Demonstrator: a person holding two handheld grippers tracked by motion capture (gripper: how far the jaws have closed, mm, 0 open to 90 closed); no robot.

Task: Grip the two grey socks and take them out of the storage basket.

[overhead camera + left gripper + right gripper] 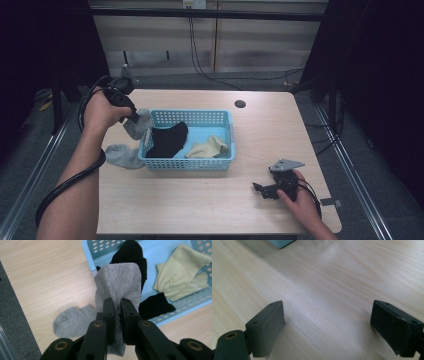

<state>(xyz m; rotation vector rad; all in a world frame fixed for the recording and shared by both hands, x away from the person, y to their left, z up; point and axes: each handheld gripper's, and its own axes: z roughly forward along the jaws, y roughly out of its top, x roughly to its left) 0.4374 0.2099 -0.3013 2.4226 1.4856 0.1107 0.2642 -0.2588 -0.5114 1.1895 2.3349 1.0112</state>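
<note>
My left gripper (135, 118) is raised at the left end of the blue basket (227, 161) and is shut on a grey sock (117, 282) that hangs from its jaws. A second grey sock (122, 156) lies flat on the table beside the basket's left wall, also seen as the grey sock on the table (72, 321). Inside the basket lie a black sock (167, 140) and a cream sock (207, 148). My right gripper (260, 190) rests low on the table at the front right, open, with bare wood between its jaws (327, 322).
The light wooden table (200, 205) has a round cable hole (240, 104) at the back. Dark floor and metal rails run along both sides. A corner of the basket (280, 243) shows far ahead in the right gripper view.
</note>
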